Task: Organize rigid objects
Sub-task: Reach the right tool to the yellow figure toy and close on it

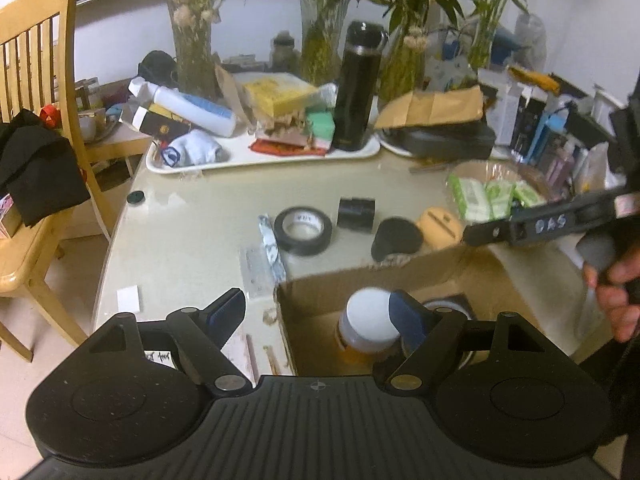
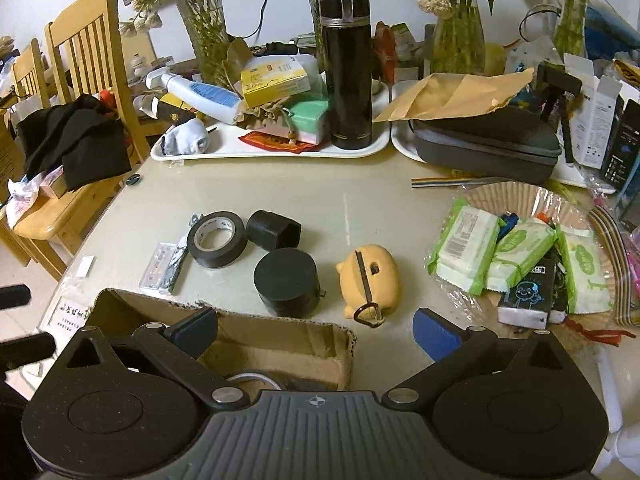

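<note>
A cardboard box (image 1: 320, 284) stands at the table's near edge and holds a white-capped amber bottle (image 1: 370, 326); it also shows in the right wrist view (image 2: 280, 344). On the table beyond lie a black tape roll (image 2: 217, 239), a black square cap (image 2: 274, 230), a black round case (image 2: 287, 282) and a yellow pig-shaped case (image 2: 370, 280). My left gripper (image 1: 316, 316) is open and empty over the box's left wall. My right gripper (image 2: 316, 328) is open and empty over the box's far right corner; it shows from the side in the left wrist view (image 1: 520, 226).
Two white trays (image 2: 224, 152) at the back carry a black flask (image 2: 347, 64), bottles, boxes and a grey zip case (image 2: 484, 144). A basket with wipe packs (image 2: 516, 252) sits right. Wooden chairs (image 1: 36, 128) stand left. Foil packets (image 2: 168, 264) lie beside the tape.
</note>
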A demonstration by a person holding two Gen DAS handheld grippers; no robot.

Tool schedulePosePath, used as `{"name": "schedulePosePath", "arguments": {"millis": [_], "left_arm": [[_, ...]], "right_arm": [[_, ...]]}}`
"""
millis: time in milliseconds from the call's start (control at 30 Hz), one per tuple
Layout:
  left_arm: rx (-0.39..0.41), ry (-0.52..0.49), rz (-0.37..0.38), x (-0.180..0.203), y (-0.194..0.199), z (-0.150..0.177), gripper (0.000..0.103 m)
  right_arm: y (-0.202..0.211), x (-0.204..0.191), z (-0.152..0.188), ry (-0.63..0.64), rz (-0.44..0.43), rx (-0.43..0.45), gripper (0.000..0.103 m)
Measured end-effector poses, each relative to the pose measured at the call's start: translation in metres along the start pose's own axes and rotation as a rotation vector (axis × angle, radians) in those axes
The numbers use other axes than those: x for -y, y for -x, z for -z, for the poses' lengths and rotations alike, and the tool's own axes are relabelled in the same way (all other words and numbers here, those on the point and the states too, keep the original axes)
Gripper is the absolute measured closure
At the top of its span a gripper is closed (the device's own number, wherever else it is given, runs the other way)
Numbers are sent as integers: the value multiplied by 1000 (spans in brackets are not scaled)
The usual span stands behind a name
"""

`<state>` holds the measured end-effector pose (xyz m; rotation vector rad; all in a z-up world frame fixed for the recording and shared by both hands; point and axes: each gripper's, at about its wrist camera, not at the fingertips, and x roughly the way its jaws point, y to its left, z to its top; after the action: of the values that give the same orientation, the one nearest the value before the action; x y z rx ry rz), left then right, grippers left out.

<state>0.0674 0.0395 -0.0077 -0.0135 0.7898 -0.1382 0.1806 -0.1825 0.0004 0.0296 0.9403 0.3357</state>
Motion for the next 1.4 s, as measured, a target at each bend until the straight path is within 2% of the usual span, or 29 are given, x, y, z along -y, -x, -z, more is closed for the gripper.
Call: {"name": "schedulePosePath", "arguments": {"millis": [233, 567, 733, 933, 1167, 1267, 1400], "left_arm": [[29, 32, 12, -3, 10, -18, 24], [32, 50, 36, -5, 7, -17, 24], [25, 44, 41, -6, 3, -14, 24], [15, 45, 4, -8, -3, -8, 24], [26, 61, -62, -13, -7, -5, 24], [40, 55, -92, -12, -7, -4, 24], [75, 26, -111, -9, -7, -2, 24]], "right_arm": [[-9, 5, -8, -39, -27, 2, 0], [-12, 9, -17, 49, 20, 40, 0], [-22, 13, -21, 98, 31, 27, 1], [-35, 10, -22, 178, 26, -3, 2], [-53, 12, -29, 190, 24, -50, 16], [-63, 19, -33, 170, 22, -79, 25], [-80, 33, -39, 122, 26, -128, 32]]}}
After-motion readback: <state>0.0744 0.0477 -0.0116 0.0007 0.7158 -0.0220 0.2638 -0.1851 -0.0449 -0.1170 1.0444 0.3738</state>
